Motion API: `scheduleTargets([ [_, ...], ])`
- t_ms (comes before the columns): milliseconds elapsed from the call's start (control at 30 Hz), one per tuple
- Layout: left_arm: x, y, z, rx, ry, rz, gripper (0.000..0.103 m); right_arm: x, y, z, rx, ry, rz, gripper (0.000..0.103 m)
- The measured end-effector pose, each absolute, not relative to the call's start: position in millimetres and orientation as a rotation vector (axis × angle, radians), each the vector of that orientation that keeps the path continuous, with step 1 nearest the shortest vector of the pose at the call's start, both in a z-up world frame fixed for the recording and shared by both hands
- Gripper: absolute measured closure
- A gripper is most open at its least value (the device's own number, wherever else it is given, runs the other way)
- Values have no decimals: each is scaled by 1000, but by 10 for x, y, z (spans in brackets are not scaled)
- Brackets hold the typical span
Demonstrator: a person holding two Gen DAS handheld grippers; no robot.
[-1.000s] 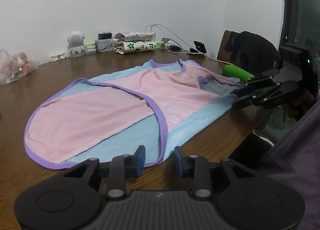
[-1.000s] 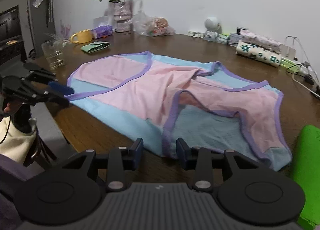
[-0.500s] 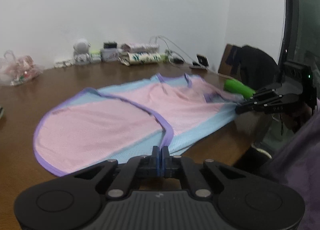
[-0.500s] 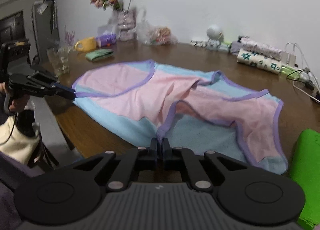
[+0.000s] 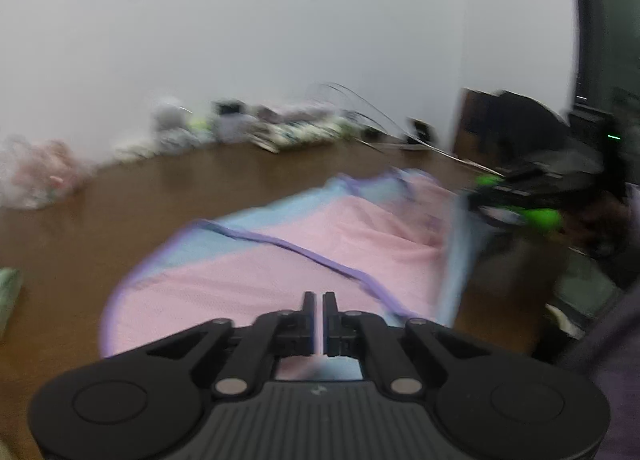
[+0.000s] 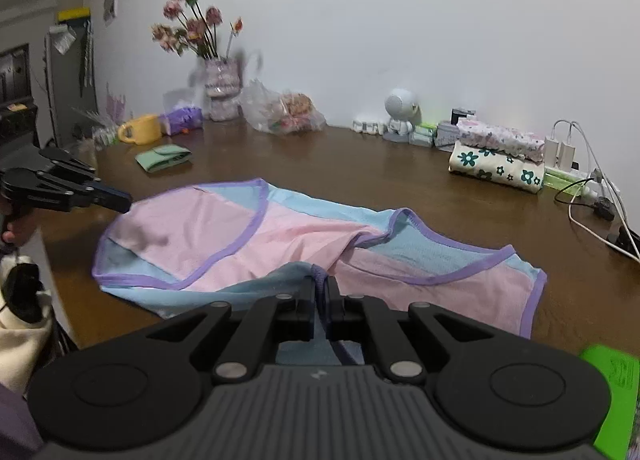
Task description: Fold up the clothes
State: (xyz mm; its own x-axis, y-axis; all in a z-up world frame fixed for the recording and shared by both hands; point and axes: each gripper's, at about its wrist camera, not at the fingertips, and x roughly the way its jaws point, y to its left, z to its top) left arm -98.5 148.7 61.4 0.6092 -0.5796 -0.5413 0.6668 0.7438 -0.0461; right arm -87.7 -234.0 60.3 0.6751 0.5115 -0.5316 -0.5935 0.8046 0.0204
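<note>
Garment [image 6: 304, 236], pink and blue with purple trim, lies spread on the brown counter [image 6: 400, 179]; its near edge is lifted at two places. Right tongs [image 6: 320, 292] are pressed together on a bunched fold of blue cloth and purple trim at the near edge. Left tongs [image 5: 319, 306] are pinching a thin layer of the same garment at its near edge; the left view is blurred. In the right view the left tongs [image 6: 120, 201] appear at far left, at the garment's left end. Folded floral cloths [image 6: 496, 163] and a vase of flowers [image 6: 222, 89] stand at the far side of the counter, well apart from the garment.
</note>
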Motion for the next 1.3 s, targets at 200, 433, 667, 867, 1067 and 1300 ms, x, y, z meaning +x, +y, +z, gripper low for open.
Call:
scheduleTargets([
  [200, -1198, 1220, 410, 158, 573, -864, 73, -831, -2302, 512, -136, 575, 611, 99],
  [433, -1182, 1106, 268, 206, 634, -795, 72, -896, -2313, 449, -115, 582, 608, 98],
  [667, -1211, 1108, 258, 222, 632, -742, 67, -981, -2369, 476, -104, 564, 592, 97],
  [867, -1197, 1024, 234, 250, 649, -712, 66, -966, -2454, 462, -82, 550, 586, 96],
  [1067, -1210, 939, 249, 282, 651, -703, 65, -949, -2509, 436, -58, 537, 595, 95],
  [1300, -1224, 878, 245, 291, 650, -687, 60, -981, -2563, 427, -49, 532, 593, 95],
])
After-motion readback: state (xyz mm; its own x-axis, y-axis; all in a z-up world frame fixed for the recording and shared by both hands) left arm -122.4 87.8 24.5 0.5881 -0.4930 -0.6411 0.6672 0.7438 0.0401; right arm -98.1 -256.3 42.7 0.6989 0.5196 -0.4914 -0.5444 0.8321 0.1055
